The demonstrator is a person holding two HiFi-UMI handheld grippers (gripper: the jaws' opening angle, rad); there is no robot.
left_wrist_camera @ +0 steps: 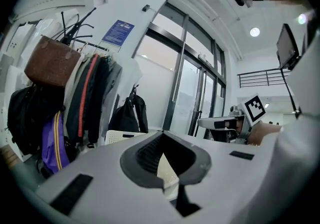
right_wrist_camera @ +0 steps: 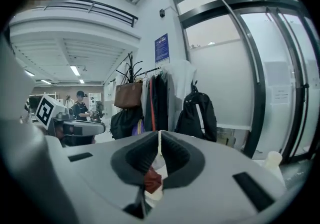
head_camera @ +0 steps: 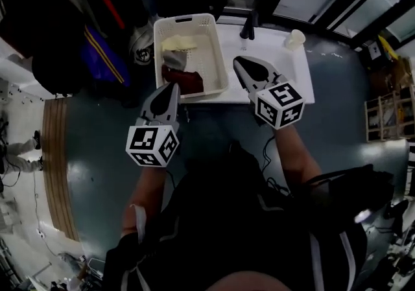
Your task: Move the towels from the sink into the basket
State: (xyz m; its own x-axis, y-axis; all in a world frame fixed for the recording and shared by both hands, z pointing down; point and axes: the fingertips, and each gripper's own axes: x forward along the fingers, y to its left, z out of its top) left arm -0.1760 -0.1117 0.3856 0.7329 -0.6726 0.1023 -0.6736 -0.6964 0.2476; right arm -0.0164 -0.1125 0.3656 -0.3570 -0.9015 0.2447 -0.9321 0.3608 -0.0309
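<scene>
- The left gripper [head_camera: 174, 87] has its jaws closed tip to tip and holds nothing. It hovers at the near edge of the white basket [head_camera: 221, 56].
- The right gripper [head_camera: 237, 61] also has its jaws together and is empty. It is above the white sink [head_camera: 275, 66], just right of the basket.
- A dark red towel [head_camera: 183, 80], a grey towel [head_camera: 174, 59] and a cream towel [head_camera: 176, 43] lie in the basket.
- A black faucet [head_camera: 247, 26] and a white bottle [head_camera: 295, 38] stand at the sink's far side.
- Hanging coats and bags [head_camera: 71, 24] crowd the basket's left.
</scene>
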